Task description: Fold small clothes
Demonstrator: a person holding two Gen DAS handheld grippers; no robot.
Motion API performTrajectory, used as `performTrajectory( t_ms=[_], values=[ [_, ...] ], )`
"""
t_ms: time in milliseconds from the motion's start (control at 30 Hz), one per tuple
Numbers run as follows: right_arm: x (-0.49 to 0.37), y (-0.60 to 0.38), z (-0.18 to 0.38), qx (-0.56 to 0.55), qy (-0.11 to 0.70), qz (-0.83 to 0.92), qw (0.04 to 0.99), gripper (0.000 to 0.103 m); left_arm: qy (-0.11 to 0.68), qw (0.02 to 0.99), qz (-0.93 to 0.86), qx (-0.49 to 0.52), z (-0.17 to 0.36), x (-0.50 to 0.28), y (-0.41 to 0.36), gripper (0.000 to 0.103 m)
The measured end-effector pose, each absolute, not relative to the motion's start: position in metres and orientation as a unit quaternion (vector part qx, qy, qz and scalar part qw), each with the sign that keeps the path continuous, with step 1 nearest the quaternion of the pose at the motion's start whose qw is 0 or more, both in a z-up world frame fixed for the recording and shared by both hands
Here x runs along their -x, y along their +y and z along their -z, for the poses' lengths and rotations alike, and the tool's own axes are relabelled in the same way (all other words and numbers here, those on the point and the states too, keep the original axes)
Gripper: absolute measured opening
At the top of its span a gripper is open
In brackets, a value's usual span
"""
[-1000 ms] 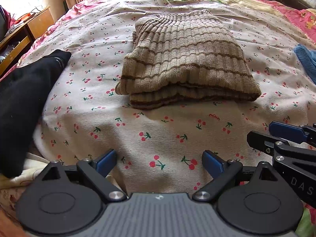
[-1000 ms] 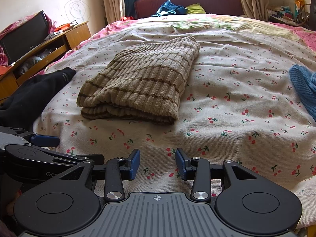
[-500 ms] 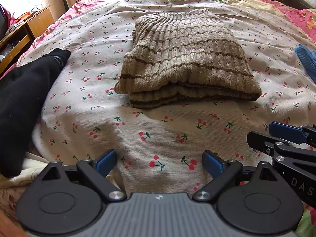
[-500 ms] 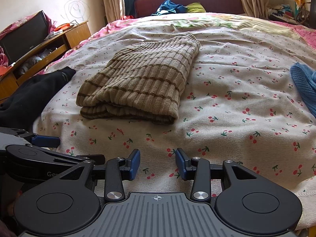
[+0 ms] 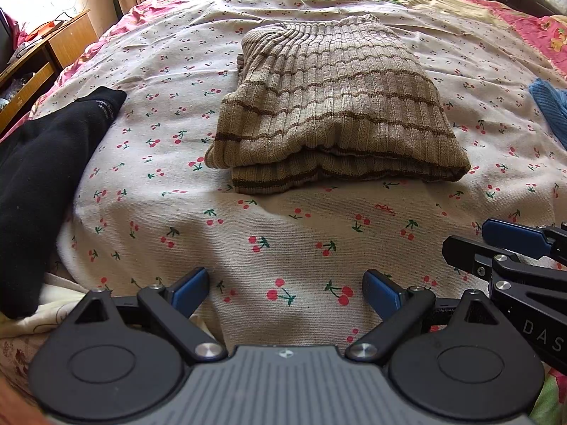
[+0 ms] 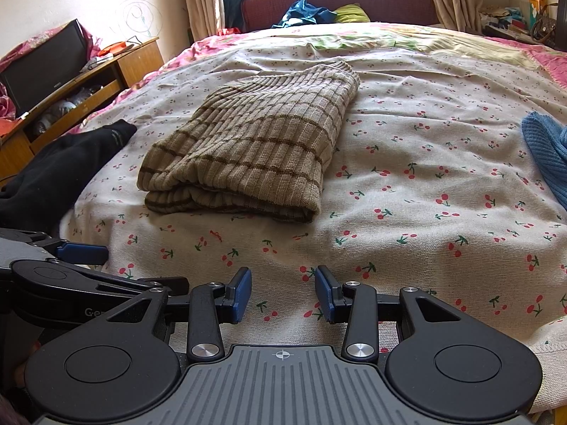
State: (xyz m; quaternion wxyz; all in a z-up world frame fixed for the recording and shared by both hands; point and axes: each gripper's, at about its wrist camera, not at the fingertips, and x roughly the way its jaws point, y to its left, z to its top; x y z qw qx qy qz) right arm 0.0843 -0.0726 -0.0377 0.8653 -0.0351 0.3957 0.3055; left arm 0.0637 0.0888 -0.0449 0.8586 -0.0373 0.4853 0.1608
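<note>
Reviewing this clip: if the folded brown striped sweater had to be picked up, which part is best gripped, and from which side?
Probably the near edge of the brown striped sweater, approached from the cameras' side. Its stacked layers end there as a thick, raised lip facing both open grippers, left and right; the ribbed top lies flat and offers no edge.

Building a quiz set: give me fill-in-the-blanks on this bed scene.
1. The striped sweater lies ____ on the bedspread.
2. The garment at the bed's left edge is ____.
3. The garment at the right edge is ____.
4. Both grippers, left and right, hold ____.

Missing: folded; black; blue; nothing
</note>
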Motion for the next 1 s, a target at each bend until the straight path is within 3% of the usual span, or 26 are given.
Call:
performTrajectory(
  t_ms=[1000],
  values=[
    [-0.085,-0.0721,0.0386,0.033,0.398,-0.309,0.863,0.039,0.486,0.858,-0.161,0.039,0.0446,-0.0642,0.0892,0.103]
  ],
)
